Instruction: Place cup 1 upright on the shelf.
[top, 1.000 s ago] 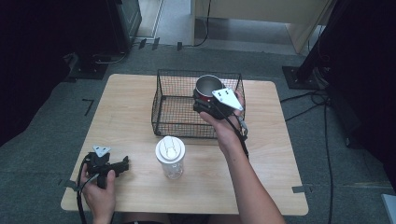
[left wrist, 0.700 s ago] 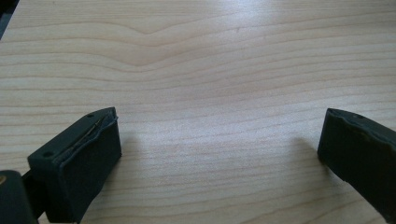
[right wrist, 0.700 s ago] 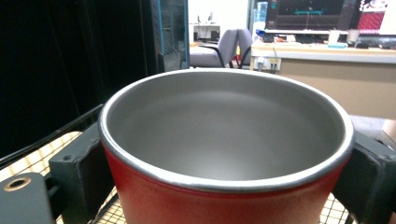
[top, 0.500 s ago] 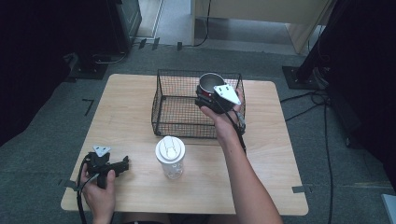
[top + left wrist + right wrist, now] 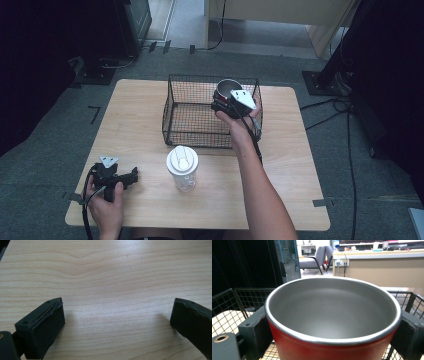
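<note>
Red cup (image 5: 332, 322) sits upright, clamped in the right hand-held gripper (image 5: 231, 102) above the wire basket's (image 5: 190, 112) far right corner; left hand-held gripper (image 5: 120, 176) rests jaws apart on the bench (image 5: 300, 175).

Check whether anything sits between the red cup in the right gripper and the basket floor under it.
Nothing visible does. The right gripper holds the red cup upright by its sides over the wire basket, at its far right corner. The mesh floor that shows around it looks bare; the patch directly below the cup is hidden.

1 red cup (image 5: 332, 340), 1 wire basket (image 5: 192, 107), 1 lidded bottle (image 5: 182, 167), 1 table (image 5: 145, 150)
</note>
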{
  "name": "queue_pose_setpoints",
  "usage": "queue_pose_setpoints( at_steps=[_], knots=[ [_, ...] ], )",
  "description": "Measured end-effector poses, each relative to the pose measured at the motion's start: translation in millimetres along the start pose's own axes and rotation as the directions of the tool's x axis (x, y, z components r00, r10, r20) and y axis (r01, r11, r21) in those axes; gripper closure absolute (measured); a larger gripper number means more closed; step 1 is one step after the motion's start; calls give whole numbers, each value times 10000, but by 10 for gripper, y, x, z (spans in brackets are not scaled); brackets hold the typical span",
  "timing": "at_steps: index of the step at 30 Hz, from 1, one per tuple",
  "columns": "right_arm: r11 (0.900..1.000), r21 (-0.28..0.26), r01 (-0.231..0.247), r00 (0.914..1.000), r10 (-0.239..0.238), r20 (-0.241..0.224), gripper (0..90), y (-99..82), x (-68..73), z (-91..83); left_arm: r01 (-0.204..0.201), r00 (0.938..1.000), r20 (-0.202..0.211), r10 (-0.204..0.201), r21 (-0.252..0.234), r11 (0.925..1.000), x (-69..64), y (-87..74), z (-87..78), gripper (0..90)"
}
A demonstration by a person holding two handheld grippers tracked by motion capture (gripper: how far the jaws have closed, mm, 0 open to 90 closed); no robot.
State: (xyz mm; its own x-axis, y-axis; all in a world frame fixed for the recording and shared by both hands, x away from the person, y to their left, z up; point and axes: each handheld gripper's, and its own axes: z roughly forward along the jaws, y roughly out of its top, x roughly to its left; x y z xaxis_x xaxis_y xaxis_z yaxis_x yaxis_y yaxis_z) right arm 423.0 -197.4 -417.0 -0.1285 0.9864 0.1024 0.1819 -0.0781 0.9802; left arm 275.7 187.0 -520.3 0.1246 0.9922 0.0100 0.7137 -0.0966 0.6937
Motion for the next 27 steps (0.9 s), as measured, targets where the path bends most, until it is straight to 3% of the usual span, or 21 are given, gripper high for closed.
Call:
queue_pose_setpoints(
  at_steps=[11, 27],
  knots=[
    [10000, -4, -88, 10000, 88, 4, 74, -22, 16, 117, -1, 10000, -2, 1, 2, 10000, 0, 0, 0, 0],
    [9959, 841, 331, 9989, -358, 314, 73, -224, -23, 292, -14, 10000, 3, 14, 21, 10000, 1, 0, -1, 0]
  ],
)
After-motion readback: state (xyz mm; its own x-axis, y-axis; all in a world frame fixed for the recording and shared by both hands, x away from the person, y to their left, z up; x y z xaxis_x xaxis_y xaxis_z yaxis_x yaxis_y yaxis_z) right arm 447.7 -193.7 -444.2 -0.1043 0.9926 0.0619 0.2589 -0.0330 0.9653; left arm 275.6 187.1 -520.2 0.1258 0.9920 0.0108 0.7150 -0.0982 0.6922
